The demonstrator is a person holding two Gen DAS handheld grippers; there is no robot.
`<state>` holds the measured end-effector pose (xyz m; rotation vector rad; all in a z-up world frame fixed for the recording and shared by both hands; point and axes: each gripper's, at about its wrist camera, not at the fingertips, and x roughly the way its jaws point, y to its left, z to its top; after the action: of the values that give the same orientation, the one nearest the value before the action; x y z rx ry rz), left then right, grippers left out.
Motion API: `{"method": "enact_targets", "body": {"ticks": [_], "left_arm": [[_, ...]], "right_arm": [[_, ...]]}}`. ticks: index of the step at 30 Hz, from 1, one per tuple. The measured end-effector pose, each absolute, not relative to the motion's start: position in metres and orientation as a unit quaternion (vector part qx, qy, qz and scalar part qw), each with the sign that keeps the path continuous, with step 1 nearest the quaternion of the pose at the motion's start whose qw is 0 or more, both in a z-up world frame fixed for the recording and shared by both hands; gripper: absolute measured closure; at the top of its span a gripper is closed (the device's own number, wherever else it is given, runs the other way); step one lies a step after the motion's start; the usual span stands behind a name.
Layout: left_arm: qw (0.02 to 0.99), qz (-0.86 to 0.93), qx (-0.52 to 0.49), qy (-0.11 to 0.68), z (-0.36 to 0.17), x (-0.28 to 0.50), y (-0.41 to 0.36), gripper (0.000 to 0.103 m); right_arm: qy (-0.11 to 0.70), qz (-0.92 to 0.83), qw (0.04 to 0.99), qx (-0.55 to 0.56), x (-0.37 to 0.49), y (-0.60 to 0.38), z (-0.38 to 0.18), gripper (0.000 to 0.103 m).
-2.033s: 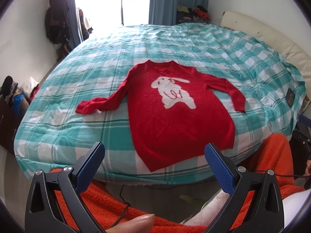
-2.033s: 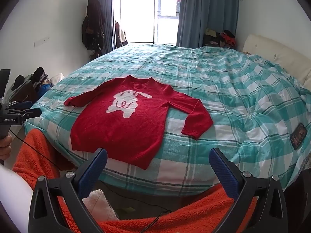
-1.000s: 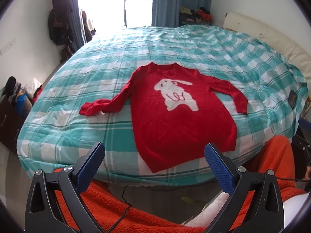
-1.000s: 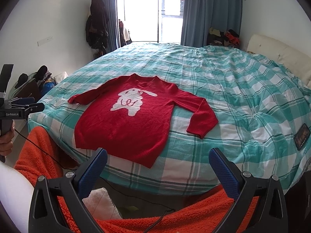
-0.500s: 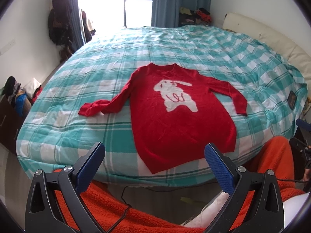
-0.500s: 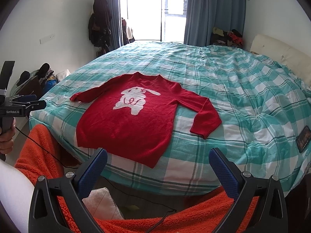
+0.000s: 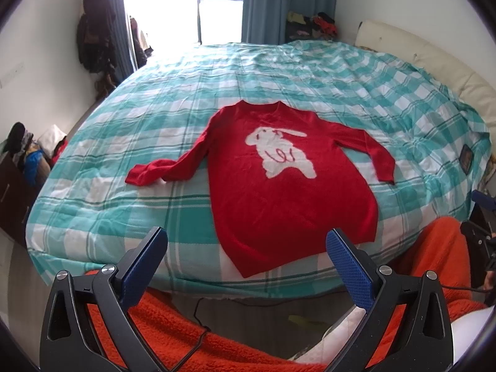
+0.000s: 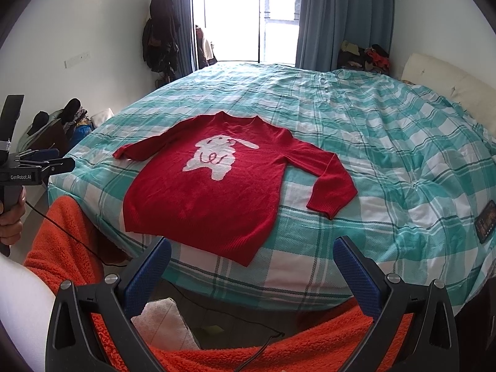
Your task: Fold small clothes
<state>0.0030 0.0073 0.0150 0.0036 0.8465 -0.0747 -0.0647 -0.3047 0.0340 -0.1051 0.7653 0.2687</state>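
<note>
Sweater (image 7: pixel 288 186), one only: a red knit with a single white rabbit figure (image 7: pixel 280 152) on the chest, spread face up on the near part of the bed (image 7: pixel 217 86). Its hem lies close to the bed's near edge and its collar points toward the window. Two sleeves are out to the sides: the one on the left of the left wrist view (image 7: pixel 164 170) runs outward and ends in a slightly bunched cuff, while the other (image 7: pixel 375 152) bends down along the body with its cuff flat on the cover. In the right wrist view the same sweater (image 8: pixel 210 186) lies between the two fingers' lines of sight, beyond them and untouched.

One teal-and-white checked duvet (image 8: pixel 387 142) covers the bed. One small dark flat object (image 8: pixel 485 221), possibly a phone, rests near the bed's right edge; the view is too warped to be sure.

Left gripper (image 7: pixel 246 252) is spread wide, its two blue-padded fingers (image 7: pixel 145 266) well apart and holding nothing, hovering short of the bed edge above orange fleece (image 7: pixel 173 334). Right gripper (image 8: pixel 251 260) is likewise spread wide and holds nothing. The left gripper also shows at the left rim of the right wrist view (image 8: pixel 40 164), gripped by a hand (image 8: pixel 11 220).
</note>
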Motion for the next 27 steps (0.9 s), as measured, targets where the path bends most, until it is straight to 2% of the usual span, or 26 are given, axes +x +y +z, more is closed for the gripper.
{"method": "enact_targets", "body": {"ticks": [27], "left_arm": [[0.911,-0.038,0.004,0.41,0.0132,0.0035,0.0056,0.001]], "right_arm": [[0.376,0.133,0.916,-0.046,-0.0642,-0.3054,0.0291,0.0]]}}
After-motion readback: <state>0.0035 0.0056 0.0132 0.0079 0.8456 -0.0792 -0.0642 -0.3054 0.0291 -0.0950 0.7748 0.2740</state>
